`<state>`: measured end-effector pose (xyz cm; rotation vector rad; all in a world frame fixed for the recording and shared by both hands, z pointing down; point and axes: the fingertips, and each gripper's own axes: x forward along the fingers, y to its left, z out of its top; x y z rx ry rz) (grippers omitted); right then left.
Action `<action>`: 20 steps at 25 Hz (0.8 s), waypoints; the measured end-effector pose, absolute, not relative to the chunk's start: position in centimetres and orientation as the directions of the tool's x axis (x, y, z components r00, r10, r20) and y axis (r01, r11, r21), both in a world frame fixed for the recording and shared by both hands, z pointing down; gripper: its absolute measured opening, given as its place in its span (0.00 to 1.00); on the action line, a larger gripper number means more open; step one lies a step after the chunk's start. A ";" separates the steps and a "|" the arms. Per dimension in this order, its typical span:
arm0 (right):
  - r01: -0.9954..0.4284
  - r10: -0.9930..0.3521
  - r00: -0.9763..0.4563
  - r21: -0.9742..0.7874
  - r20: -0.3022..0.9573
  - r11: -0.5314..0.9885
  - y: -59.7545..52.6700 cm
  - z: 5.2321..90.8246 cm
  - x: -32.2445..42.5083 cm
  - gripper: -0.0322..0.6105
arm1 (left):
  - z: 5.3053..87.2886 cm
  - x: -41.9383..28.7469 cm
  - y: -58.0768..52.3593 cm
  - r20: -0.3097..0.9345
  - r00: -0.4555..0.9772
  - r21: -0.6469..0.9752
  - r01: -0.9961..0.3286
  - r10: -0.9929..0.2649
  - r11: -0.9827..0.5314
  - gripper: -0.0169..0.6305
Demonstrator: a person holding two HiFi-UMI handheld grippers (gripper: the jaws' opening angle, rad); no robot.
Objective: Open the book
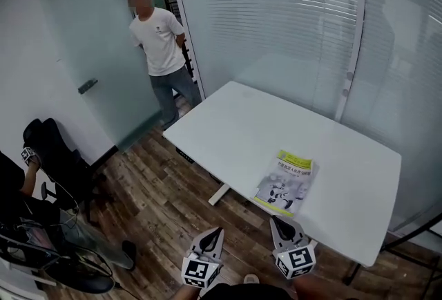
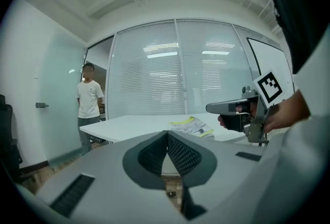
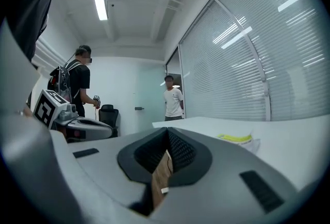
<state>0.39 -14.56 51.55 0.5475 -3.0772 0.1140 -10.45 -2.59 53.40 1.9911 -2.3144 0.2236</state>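
Observation:
A thin book (image 1: 285, 182) with a yellow-green and white cover lies closed and flat on the white table (image 1: 242, 133), near its front edge. The book (image 2: 193, 125) also shows ahead in the left gripper view, and the book (image 3: 237, 138) lies to the right in the right gripper view. My left gripper (image 1: 213, 235) hangs over the wooden floor, short of the table, shut and empty. To its right my right gripper (image 1: 284, 226) sits at the table's front edge, just short of the book, shut with nothing in it.
A person in a white T-shirt (image 1: 160, 50) stands by the glass door beyond the table's far left corner. A black office chair (image 1: 59, 157) and cables sit at the left. Glass walls with blinds (image 1: 311, 29) close the room behind the table.

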 end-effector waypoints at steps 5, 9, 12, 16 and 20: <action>-0.383 -0.380 -0.924 -0.088 0.053 0.919 -16.8 52.6 0.9 0.06 | 53.6 -10.2 -5.0 0.160 -0.115 -0.061 -0.992 -0.980 0.107 0.05; -0.414 -0.410 -0.910 -0.082 0.058 0.907 -18.2 52.6 0.5 0.06 | 53.8 -10.9 -7.0 0.159 -0.077 -0.052 -0.996 -0.984 0.069 0.05; -0.451 -0.446 -0.892 -0.082 0.071 0.889 -19.3 52.9 0.1 0.06 | 53.9 -11.5 -8.9 0.161 -0.030 -0.045 -0.999 -0.987 0.023 0.05; -0.517 -0.509 -0.855 -0.089 0.098 0.851 -20.9 53.3 -0.6 0.06 | 53.6 -12.6 -11.6 0.154 0.046 -0.038 -0.998 -0.987 -0.052 0.05; -0.585 -0.575 -0.809 -0.078 0.121 0.807 -22.7 53.5 -1.1 0.06 | 53.8 -13.8 -14.5 0.157 0.121 -0.020 -0.992 -0.980 -0.126 0.05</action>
